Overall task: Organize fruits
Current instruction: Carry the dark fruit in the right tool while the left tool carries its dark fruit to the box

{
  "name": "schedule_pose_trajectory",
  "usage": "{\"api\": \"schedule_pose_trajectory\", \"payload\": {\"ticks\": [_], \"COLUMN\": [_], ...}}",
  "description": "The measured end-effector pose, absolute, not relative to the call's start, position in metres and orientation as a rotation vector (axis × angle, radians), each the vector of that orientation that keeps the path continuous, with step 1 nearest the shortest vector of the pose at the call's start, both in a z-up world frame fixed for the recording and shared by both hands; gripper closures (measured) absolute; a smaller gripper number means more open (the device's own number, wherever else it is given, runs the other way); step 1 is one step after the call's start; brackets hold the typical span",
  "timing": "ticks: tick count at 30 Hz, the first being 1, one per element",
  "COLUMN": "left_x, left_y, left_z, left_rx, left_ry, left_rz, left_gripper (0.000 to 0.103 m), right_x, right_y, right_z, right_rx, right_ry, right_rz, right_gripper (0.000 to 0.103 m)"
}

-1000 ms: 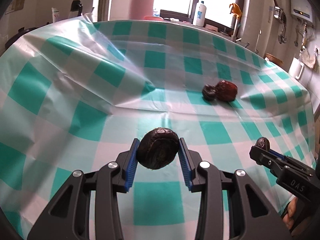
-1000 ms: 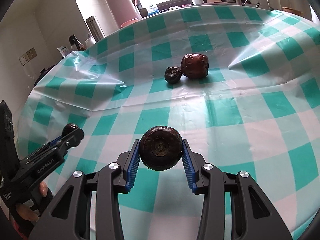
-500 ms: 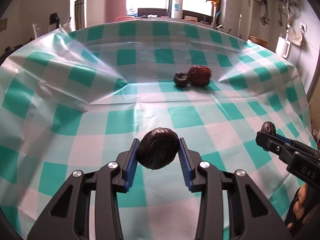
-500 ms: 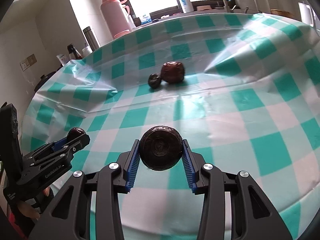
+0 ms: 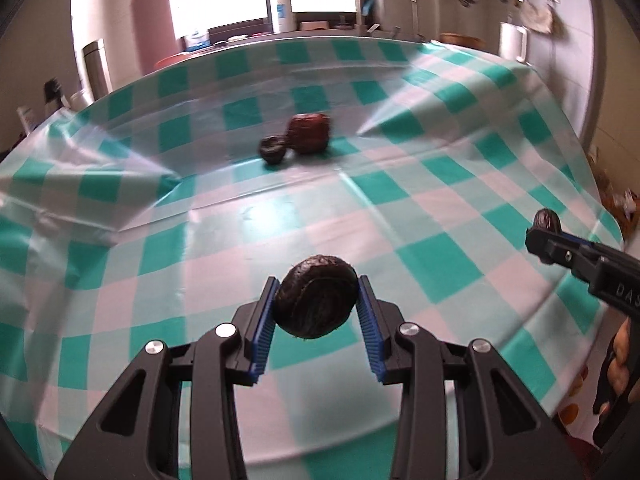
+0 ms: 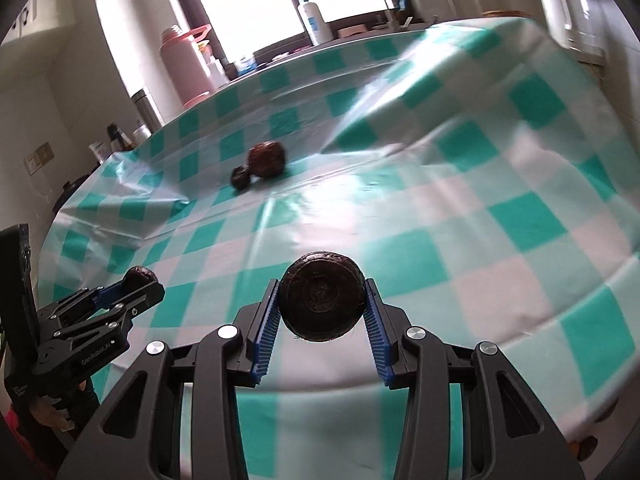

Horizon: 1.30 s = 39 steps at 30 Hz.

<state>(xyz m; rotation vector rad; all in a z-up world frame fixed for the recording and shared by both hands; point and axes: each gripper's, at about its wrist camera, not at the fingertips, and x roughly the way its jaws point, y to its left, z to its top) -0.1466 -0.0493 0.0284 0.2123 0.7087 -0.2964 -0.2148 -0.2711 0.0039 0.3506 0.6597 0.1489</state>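
Left claw point(image 5: 316, 308), seen from its own wrist camera: the blue ribbed pads are closed on a dark round fruit point(image 5: 315, 297), which is held clear above the near part of the counter point(image 5: 440, 248). Right claw point(image 6: 322, 306), seen from its own wrist camera: the pads clamp a second dark fruit point(image 6: 322, 295), its flat circular end turned toward the lens, also lifted off the surface. Each claw appears at the edge of the other's view, fruit visible at its tip. The counter is covered by a glossy cloth of teal and white checks point(image 5: 400, 184), creased into raised folds at left and right. Toward the far side lie a small dark fruit point(image 5: 273, 149) and a larger reddish-brown fruit point(image 5: 309, 133), touching each other. Behind the counter, by the window, stand a pink flask point(image 5: 153, 24) and a white bottle point(image 5: 282, 8).
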Motion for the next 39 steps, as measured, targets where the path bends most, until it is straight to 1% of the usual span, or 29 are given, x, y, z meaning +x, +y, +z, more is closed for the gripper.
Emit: {"api": "schedule_pose_trajectory", "payload": {"ticks": [13,24,30,32,35,39], "left_x": [-0.186,-0.232,-0.260,-0.269,-0.284,-0.295], "left_y": [-0.136,-0.206,-0.243,-0.256,-0.276,-0.308], "left_z": [0.026,0.020,0.014,0.008,-0.004,-0.035], "left_rx": [0.371,0.516,0.599,0.632,0.684,0.764], "left_ry": [0.701,0.683,0.678,0.681,0.699,0.766], "left_rz": [-0.490,-0.665,-0.768,-0.809,-0.891,-0.970], "left_gripper": [0.064,0.064,0.064,0.064,0.064,0.064], "right_x": [-0.280,-0.335,-0.357,-0.361,-0.365,-0.364], "right_y": [-0.354,-0.418,-0.449,-0.460,-0.467,-0.474], "right_z": [-0.012,-0.030,-0.052,-0.064,-0.080,-0.103], "right_rx": [0.413,0.438,0.434,0.442,0.412,0.397], "right_ry": [0.604,0.596,0.650,0.693,0.755,0.845], "right_rz": [0.019,-0.145,-0.264,-0.295,-0.358,-0.376], "right_gripper": [0.062,0.062,0.062,0.062,0.062,0.062]}}
